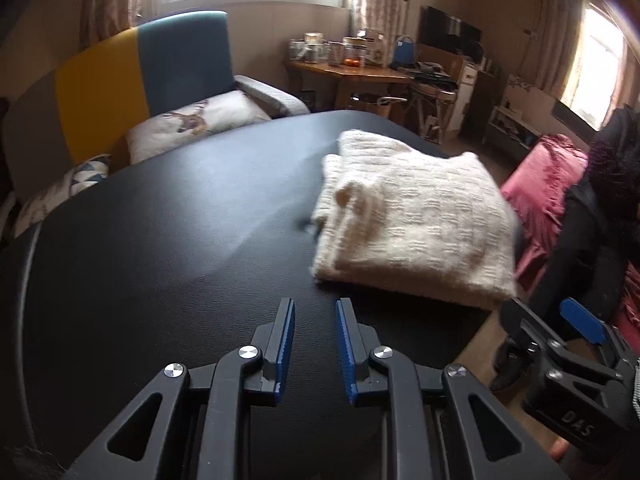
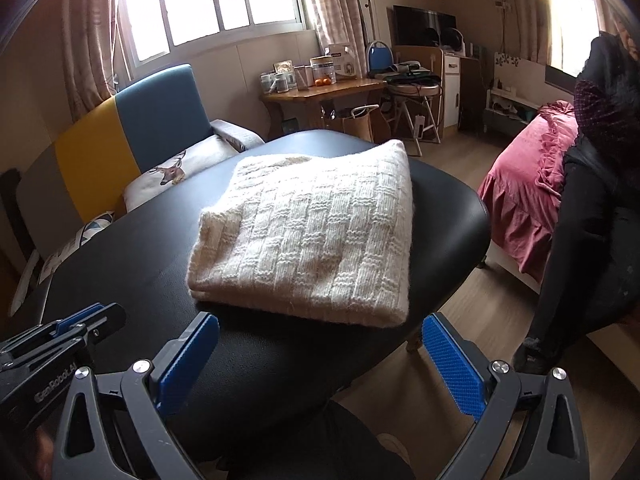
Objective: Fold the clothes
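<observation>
Cream knit sweater (image 2: 308, 236) lies folded into a thick rectangle on the black table (image 2: 132, 264), toward the table's right side and near its front edge; basket-weave pattern clear in the right wrist view, blurred in the left wrist view (image 1: 412, 220).

Left tongs (image 1: 315, 348): empty, blue pads parallel w/ a narrow gap between them, hovering over bare table just short of the sweater's near left corner, not touching it. Seen from the right wrist cam they sit at lower left (image 2: 86, 320), but their gap can't be read there.

Right tongs (image 2: 320, 364): spread wide, nothing between the blue pads, held just in front of the sweater's near edge, right pad out past the table edge over the wood floor (image 2: 472, 300).

Bkgd: yellow/blue sofa (image 2: 132, 132) w/ a deer cushion (image 2: 180, 168) behind the table, wooden side table (image 2: 320, 92) w/ jars under the window, pink bed (image 2: 524, 200) at right, a person in black (image 2: 592, 220) seated beside it.
</observation>
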Tool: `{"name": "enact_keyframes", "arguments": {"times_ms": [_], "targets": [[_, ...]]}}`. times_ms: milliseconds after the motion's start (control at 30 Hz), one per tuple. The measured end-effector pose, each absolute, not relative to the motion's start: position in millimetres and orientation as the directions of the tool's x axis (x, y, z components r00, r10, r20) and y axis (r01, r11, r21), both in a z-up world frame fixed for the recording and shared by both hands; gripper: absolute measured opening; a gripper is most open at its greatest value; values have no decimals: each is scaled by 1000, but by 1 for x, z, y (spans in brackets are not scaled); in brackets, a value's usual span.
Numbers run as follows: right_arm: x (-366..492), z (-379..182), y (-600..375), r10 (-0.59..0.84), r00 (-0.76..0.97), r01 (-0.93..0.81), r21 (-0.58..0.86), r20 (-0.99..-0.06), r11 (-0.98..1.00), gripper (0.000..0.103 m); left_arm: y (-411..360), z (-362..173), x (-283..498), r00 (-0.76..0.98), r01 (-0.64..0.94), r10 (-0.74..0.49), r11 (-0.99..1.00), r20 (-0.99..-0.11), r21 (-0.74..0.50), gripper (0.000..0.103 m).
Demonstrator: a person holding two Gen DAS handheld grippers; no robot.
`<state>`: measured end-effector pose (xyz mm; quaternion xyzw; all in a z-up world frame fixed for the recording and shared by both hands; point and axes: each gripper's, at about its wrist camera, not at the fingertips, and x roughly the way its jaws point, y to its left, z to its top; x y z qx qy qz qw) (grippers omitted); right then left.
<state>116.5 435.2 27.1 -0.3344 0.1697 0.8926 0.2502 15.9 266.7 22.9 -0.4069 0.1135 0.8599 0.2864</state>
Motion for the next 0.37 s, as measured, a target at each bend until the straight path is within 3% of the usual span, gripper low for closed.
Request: {"name": "enact_keyframes", "arguments": {"times_ms": [367], "targets": [[116,23,433,318,-646,-557,143,-694,-818,103,267,17,21,-558,-603,429,-798,-710,-8,21]]}}
